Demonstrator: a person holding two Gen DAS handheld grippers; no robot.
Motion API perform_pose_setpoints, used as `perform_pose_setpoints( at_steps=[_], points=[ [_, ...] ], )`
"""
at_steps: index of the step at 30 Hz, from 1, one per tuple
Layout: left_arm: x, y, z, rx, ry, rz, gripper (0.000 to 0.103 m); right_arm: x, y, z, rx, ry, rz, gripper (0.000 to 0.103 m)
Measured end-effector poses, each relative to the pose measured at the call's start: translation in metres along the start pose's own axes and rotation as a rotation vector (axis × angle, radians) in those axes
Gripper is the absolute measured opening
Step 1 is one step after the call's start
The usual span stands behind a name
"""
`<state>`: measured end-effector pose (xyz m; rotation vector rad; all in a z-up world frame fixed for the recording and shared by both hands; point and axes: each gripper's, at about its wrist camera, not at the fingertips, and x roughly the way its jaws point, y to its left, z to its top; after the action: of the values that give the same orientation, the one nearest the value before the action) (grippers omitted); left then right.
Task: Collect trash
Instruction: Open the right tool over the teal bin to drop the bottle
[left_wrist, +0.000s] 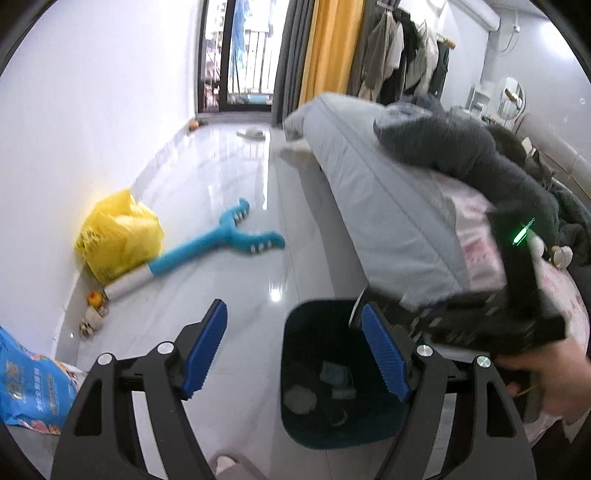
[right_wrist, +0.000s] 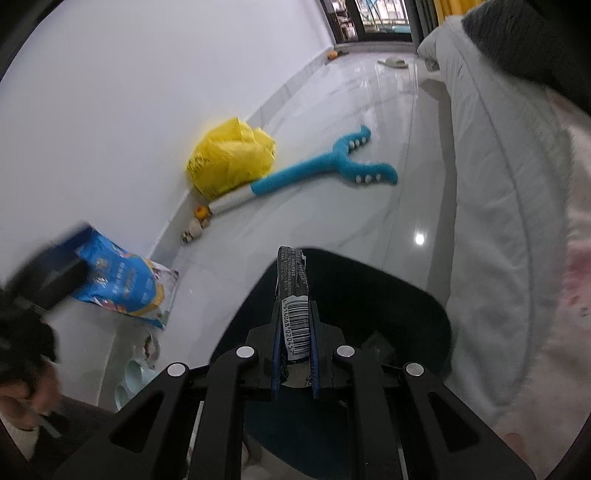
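My right gripper (right_wrist: 294, 332) is squeezed tight on a black wrapper (right_wrist: 293, 291). The wrapper has a white barcode on it and sticks up between the two blue pads. It hangs right over the open top of the dark bin (right_wrist: 406, 295).

My left gripper (left_wrist: 293, 350) is wide open and holds nothing. Its blue pads (left_wrist: 205, 350) are far apart. One pad sits over the bin (left_wrist: 295, 332) in this view. Inside the bin I see a few bits of trash (left_wrist: 299, 398) at the bottom, but they are too dim for me to tell what they are. In the left view, my other tool shows at the right, dark and blurry, with a small green light (left_wrist: 521, 232).

The bin stands on the shiny grey floor (right_wrist: 332, 221), just beside the bed (right_wrist: 498, 221). The bed has a pale cover, and a dark grey blanket (left_wrist: 443, 144) lies on top.

A little farther, by the white wall, a blue bag (right_wrist: 122, 284) with pictures lies on the floor. Past it is a small orange toy (right_wrist: 201, 212). Then comes a long blue and white plush toy (right_wrist: 314, 170) with little white teeth. A yellow plastic bag (right_wrist: 229, 158) sits next to it against the wall.

Far away I see a pale slipper (right_wrist: 393, 62) on the floor, a yellow curtain (left_wrist: 332, 48), and clothes (left_wrist: 406, 48) hanging up.
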<state>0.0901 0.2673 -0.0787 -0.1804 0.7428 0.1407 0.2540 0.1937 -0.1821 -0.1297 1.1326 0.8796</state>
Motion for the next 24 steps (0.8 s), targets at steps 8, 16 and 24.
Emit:
perform_pose_setpoints(
  at_steps=[8, 16, 24],
  points=[
    [-0.029, -0.005, 0.019, 0.014, -0.103, -0.009, 0.073, 0.044, 0.007, -0.018, -0.032, 0.113, -0.057, 0.013],
    [-0.046, -0.014, 0.033, 0.019, -0.161, -0.032, 0.066, 0.077, 0.002, -0.032, -0.027, 0.206, -0.098, 0.013],
    [-0.067, -0.03, 0.044, 0.036, -0.223, -0.052, 0.062, 0.093, 0.006, -0.044, -0.056, 0.292, -0.131, 0.019]
  ],
)
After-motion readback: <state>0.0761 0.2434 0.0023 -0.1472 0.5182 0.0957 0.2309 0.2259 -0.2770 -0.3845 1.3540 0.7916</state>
